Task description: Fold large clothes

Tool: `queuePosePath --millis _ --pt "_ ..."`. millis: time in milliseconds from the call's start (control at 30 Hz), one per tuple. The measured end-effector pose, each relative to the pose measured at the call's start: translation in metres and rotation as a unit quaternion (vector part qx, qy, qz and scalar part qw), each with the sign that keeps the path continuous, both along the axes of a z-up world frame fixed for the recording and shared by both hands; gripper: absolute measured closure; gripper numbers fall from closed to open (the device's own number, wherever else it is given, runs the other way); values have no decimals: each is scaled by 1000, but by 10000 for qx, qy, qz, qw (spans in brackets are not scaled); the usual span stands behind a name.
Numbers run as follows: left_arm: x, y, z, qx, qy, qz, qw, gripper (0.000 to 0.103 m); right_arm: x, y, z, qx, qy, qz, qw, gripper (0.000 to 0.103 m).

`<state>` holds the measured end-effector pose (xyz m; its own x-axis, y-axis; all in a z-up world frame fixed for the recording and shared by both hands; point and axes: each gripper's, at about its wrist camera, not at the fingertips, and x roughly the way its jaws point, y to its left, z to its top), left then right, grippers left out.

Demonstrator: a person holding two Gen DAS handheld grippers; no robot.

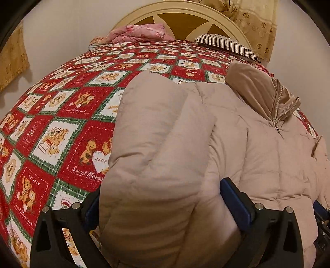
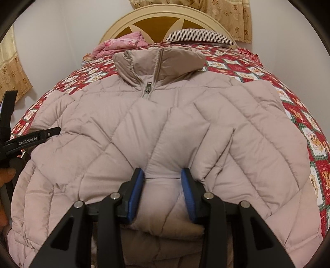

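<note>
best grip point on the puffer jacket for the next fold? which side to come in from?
Probably the hem of the puffer jacket, from the near bed edge. It lies face up, collar toward the headboard, so the hem is closest. The right gripper pinches a quilted ridge there; the left gripper clamps a thick fold at its side.

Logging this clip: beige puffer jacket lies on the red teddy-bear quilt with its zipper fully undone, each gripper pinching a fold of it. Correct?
Not quite. The right wrist view shows the zipper closed up to the base of the collar, not undone. The rest holds: the jacket lies on the quilt, with the left gripper and right gripper each pinching a fold.
</note>
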<state>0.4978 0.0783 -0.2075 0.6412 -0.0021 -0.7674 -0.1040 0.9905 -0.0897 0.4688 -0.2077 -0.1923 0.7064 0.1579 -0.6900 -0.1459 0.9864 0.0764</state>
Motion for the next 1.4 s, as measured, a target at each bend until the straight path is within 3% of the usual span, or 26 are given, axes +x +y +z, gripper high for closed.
queuePosePath --millis 267,500,600,767,867,933,1000,1133,1200,1267,1333,1400 --pt "1 0 0 0 6 1 10000 1 -2 4 0 -139 -70 -50 9999 63" --pt "-5 -5 16 364 -81 131 9992 1 -3 5 -1 -216 -95 -73 9997 63" --pt "-23 -12 46 273 -464 115 9985 1 -3 5 -1 -212 -109 -84 9997 63" --pt "-52 -54 83 75 -1023 -547 9932 1 -4 6 -1 -207 -124 -92 9997 63" --pt "-47 -80 63 377 -757 -820 9930 1 -4 5 -1 -191 -135 -99 9997 63" --pt "-37 -89 34 684 -404 -780 9938 1 -5 4 -1 -176 -141 -104 9997 62" --pt "-33 -89 11 747 -241 -734 9942 1 -4 4 -1 -152 -144 -104 9997 62" --pt "-33 -96 8 1022 -336 -662 9920 1 -5 1 2 -80 -137 -79 9998 62" --pt "-34 -97 7 1081 -364 -647 9914 1 -4 -14 12 387 -30 -82 9992 62" --pt "-34 -96 6 1099 -385 -623 9912 1 -3 -38 33 846 -240 -269 9958 61" --pt "-33 -97 5 1173 -397 -602 9905 1 5 -60 58 451 -756 -695 9937 51" --pt "-33 -101 5 1237 -405 -589 9897 1 26 -81 65 325 -773 -954 9919 50"
